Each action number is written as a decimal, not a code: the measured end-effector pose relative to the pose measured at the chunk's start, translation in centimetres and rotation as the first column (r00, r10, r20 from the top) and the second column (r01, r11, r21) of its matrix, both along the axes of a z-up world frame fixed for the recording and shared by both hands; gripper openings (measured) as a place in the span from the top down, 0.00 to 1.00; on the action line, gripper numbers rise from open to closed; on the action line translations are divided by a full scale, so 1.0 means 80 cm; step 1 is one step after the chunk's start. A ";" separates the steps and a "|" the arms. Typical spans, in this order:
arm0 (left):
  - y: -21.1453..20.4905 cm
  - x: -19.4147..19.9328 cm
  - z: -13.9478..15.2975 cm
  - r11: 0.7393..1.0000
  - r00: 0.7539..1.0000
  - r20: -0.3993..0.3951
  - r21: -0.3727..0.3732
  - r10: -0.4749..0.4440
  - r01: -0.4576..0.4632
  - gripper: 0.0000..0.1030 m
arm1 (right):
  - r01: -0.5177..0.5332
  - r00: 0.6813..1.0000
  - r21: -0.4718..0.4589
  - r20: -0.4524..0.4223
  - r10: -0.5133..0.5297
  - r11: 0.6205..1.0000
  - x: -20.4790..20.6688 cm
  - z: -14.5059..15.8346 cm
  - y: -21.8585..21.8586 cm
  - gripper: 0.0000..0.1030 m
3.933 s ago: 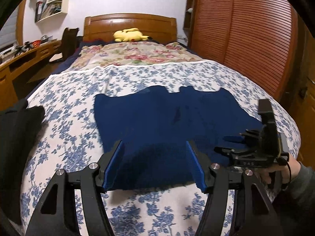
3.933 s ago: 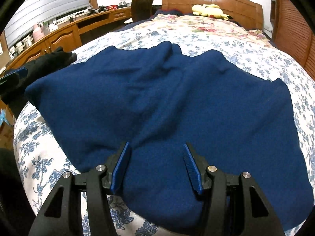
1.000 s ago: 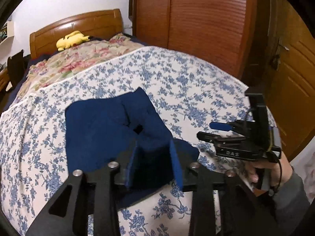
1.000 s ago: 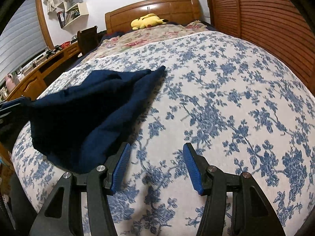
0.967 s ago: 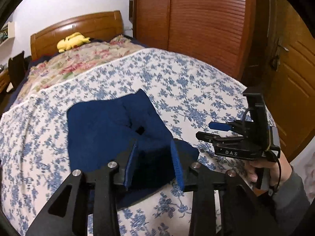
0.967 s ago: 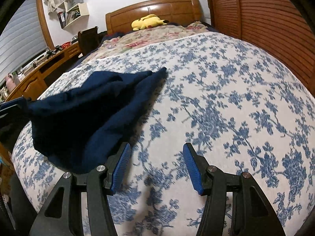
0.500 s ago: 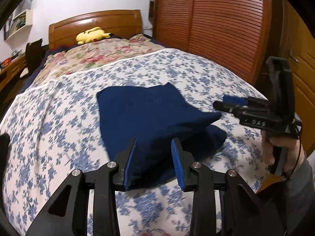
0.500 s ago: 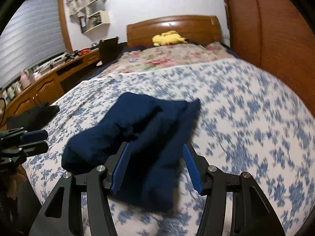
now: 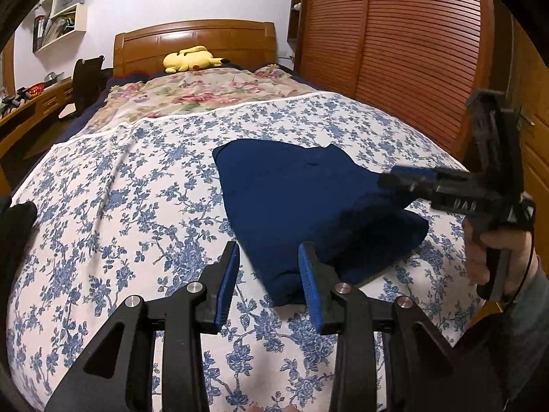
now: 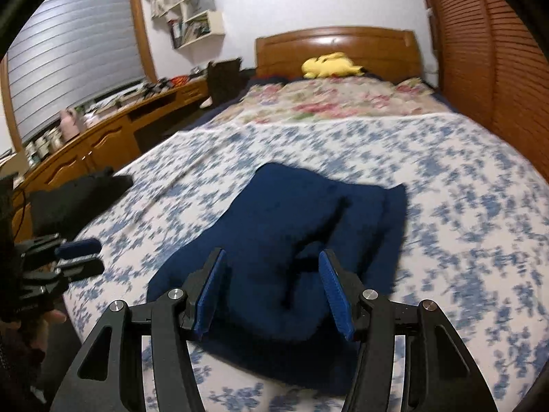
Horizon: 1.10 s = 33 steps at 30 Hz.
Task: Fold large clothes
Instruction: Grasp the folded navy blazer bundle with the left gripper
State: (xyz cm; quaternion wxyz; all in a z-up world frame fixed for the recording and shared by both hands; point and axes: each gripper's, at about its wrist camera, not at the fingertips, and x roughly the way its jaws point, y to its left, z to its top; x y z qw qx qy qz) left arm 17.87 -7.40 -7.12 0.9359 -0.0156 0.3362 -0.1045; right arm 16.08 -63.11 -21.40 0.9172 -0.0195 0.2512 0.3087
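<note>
While the folded navy sweater (image 9: 302, 202) lies on the blue-flowered bedspread (image 9: 113, 206), both claws hang over the near end of the bed with nothing in them.

At the far left of the left wrist view, a dark cloth (image 9: 15, 237) lies at the bed's edge. In the upper left, white wall shelves (image 9: 58, 20) hang above a wooden counter (image 9: 24, 110). A dark chair (image 9: 87, 82) stands beside the bed. At the top middle, a yellow plush toy (image 9: 190, 58) lies against the wooden headboard (image 9: 195, 39), with a pink-flowered quilt (image 9: 206, 92) below it. The left claw (image 9: 269, 283) fills the bottom middle. Its blue pads stand a little way apart, and the near corner of the sweater shows between them, but they do not touch it. The sweater sits in the middle of the picture, a bit to the right. At the right, a hand (image 9: 497, 254) holds the right claw (image 9: 401, 180) over the sweater's right edge. The slatted wardrobe doors (image 9: 405, 51) fill the upper right.

In the right wrist view, which is blurry, the left claw (image 10: 80, 255) is at the far left edge. The sweater (image 10: 284, 237) lies in the middle. The right claw (image 10: 271, 290), at the bottom middle, has its pads wider apart, over the sweater's near end but not squeezing it.
</note>
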 end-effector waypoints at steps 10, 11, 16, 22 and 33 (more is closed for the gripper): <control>-0.002 0.007 -0.011 1.000 1.000 -0.010 -0.015 -0.007 0.007 0.65 | -0.032 0.999 -0.059 0.015 0.033 0.998 0.002 -0.012 -0.002 0.90; -0.004 0.009 -0.011 1.000 1.000 -0.012 -0.017 -0.010 0.010 0.65 | -0.017 0.999 -0.060 0.030 0.018 0.998 0.000 -0.011 -0.007 0.90; -0.017 0.030 -0.011 0.999 0.999 -0.012 -0.008 -0.035 0.035 0.64 | 0.060 0.996 -0.051 0.072 -0.056 0.997 -0.018 -0.007 -0.048 0.93; -0.036 0.083 -0.014 0.997 0.997 -0.026 0.019 -0.072 0.073 0.64 | 0.136 0.991 -0.082 0.010 -0.136 0.987 -0.014 -0.031 -0.071 0.94; -0.030 0.184 -0.034 0.992 0.993 -0.068 0.064 -0.100 0.104 0.64 | 0.168 0.983 -0.065 -0.069 -0.173 0.984 -0.006 -0.046 -0.080 0.86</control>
